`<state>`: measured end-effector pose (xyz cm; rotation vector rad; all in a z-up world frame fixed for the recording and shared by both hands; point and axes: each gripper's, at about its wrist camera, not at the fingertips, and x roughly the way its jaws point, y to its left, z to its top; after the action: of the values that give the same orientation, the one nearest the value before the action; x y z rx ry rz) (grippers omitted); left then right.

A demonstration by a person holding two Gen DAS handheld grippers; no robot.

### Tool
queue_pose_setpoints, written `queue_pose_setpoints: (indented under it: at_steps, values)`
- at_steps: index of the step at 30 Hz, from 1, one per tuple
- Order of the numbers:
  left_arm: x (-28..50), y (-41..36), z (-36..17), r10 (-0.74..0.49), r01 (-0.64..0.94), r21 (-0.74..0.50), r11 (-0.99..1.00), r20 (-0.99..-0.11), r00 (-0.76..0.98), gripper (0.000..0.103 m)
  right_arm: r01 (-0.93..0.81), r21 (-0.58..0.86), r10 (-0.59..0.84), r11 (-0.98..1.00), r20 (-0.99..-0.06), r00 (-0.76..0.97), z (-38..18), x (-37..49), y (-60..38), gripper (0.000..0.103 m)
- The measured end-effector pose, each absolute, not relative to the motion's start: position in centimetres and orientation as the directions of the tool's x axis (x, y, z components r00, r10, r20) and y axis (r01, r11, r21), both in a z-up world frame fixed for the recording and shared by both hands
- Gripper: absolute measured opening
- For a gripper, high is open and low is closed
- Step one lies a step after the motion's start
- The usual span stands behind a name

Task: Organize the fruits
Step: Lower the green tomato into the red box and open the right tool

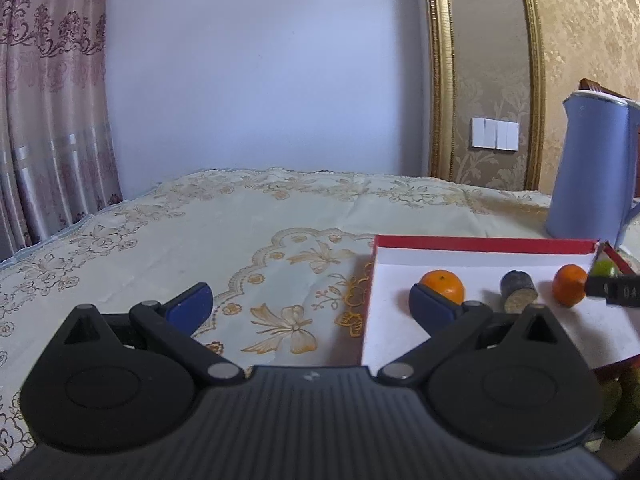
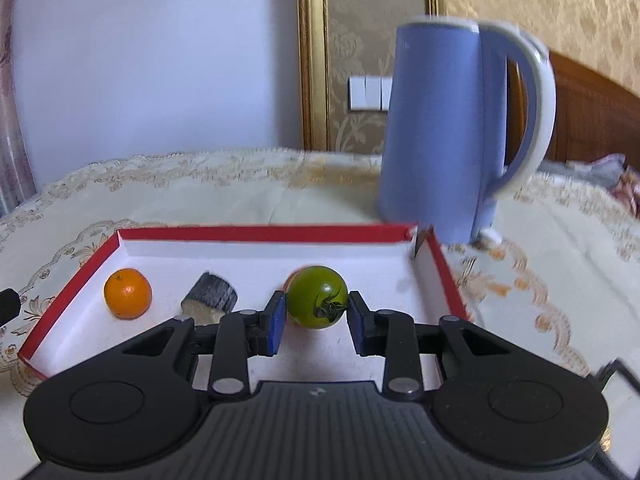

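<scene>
R claw point(image 2: 316, 312) grips green tomato point(image 2: 317, 297), near-hidden in L view; L claw point(image 1: 310, 304) wide.

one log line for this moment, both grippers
left gripper: open, idle | right gripper: shut on round green tomato | over red-rimmed white tray

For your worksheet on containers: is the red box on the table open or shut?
Open. The red box has no lid on; its white floor shows, with an orange lying inside.
</scene>
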<state>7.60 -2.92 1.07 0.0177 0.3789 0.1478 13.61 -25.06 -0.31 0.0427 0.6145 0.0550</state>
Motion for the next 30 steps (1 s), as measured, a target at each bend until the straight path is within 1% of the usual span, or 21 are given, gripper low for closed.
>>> queue_pose_setpoints:
  at_steps: [3,4,5,6,7,10,14,17,19,22,25,30]
  values:
    - [7.8,-2.3,1.1,0.156,-0.158,0.027,0.987,-0.376,0.913,0.103,-0.039,0.086,0.082,0.995,-0.574,0.815,-0.4,13.2,-25.4,0.032]
    - [7.8,-2.1,1.1,0.154,-0.159,0.017,0.987,-0.378,0.913,0.103,-0.036,0.085,0.078,0.996,-0.570,0.818,-0.4,13.1,-25.6,0.037]
    - [7.8,-2.0,1.1,0.151,-0.160,0.008,0.987,-0.378,0.913,0.103,-0.037,0.079,0.075,0.996,-0.562,0.824,-0.3,13.0,-25.7,0.045]
    - [7.8,-1.8,1.1,0.150,-0.162,0.000,0.987,-0.378,0.914,0.103,-0.037,0.069,0.069,0.997,-0.552,0.831,-0.3,12.9,-25.7,0.067]
    - [7.8,-1.7,1.1,0.150,-0.164,-0.007,0.986,-0.376,0.914,0.103,-0.034,0.058,0.060,0.998,-0.541,0.839,-0.3,12.8,-25.7,0.080]
    - [7.9,-1.5,1.1,0.155,-0.172,-0.012,0.985,-0.377,0.913,0.103,-0.032,0.045,0.051,0.999,-0.534,0.844,0.0,12.4,-25.8,0.080]
    - [8.0,-1.4,1.1,0.155,-0.174,-0.015,0.985,-0.384,0.910,0.103,-0.016,0.103,0.063,0.995,-0.466,0.882,1.9,9.3,-27.0,0.080]
    - [7.9,-1.6,1.0,0.063,-0.081,-0.023,0.996,-0.437,0.897,0.103,-0.018,0.117,0.064,0.993,-0.404,0.913,3.3,5.6,-28.2,0.080]
    - [7.0,-2.2,0.8,0.022,-0.029,-0.007,1.000,-0.459,0.888,0.103,-0.005,0.107,0.045,0.994,-0.379,0.924,3.8,3.2,-28.9,0.080]
    - [5.1,-3.8,0.3,0.009,0.027,0.070,0.997,-0.462,0.887,0.103,0.002,0.127,0.044,0.992,-0.361,0.932,3.6,0.3,-29.7,0.080]
    - [4.3,-5.5,-0.5,0.023,0.045,0.128,0.991,-0.486,0.874,0.103,-0.003,0.166,0.064,0.986,-0.365,0.929,2.6,-1.5,-30.3,0.080]
    - [4.6,-7.9,-1.5,-0.003,0.093,0.145,0.985,-0.526,0.850,0.103,-0.010,0.182,0.078,0.983,-0.368,0.927,1.5,-3.6,-30.3,0.080]
